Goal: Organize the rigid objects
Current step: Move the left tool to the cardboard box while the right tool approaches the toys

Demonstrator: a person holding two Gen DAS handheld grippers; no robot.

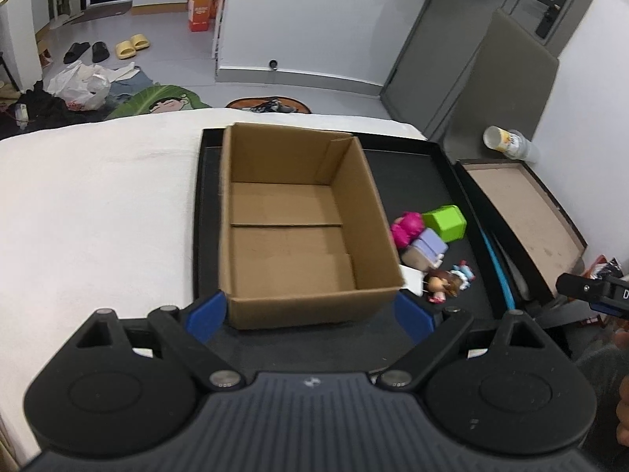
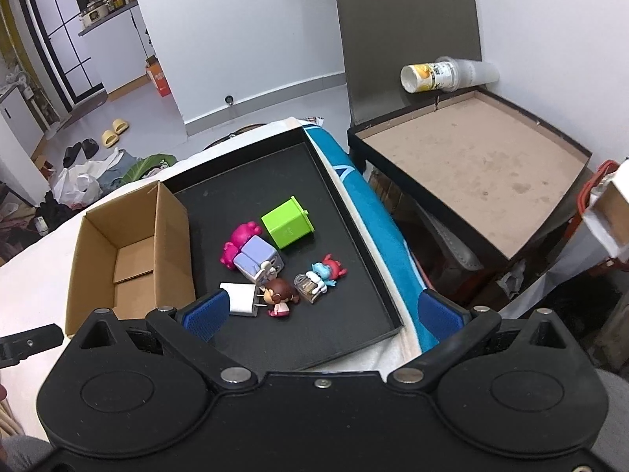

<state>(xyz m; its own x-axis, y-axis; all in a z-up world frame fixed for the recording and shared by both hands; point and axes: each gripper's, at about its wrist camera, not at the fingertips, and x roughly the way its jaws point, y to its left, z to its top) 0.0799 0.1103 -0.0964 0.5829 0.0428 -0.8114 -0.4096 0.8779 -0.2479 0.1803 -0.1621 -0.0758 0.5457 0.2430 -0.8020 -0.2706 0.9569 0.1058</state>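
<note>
An empty cardboard box [image 1: 291, 232] [image 2: 129, 259] stands on the left of a black tray [image 1: 424, 173] [image 2: 243, 173]. To its right lie a green cube [image 1: 446, 222] [image 2: 288, 226], a pink toy [image 1: 407, 228] [image 2: 238, 242], a lilac block [image 1: 430, 247] [image 2: 257, 261], a white charger [image 2: 241, 297], a brown-haired doll [image 1: 442, 285] [image 2: 279, 297] and a blue-and-red figure [image 1: 464, 271] [image 2: 324, 273]. My left gripper [image 1: 310, 316] is open, its blue fingers flanking the box's near wall. My right gripper [image 2: 322, 314] hangs open above the tray's near edge, holding nothing.
The tray lies on a white-covered bed [image 1: 98, 204]. A blue cloth [image 2: 373, 216] runs along the tray's right side. Further right stands an empty brown-lined lid [image 2: 471, 157] with a paper cup [image 2: 432, 76] lying behind it. Bags and slippers litter the floor [image 1: 90, 78].
</note>
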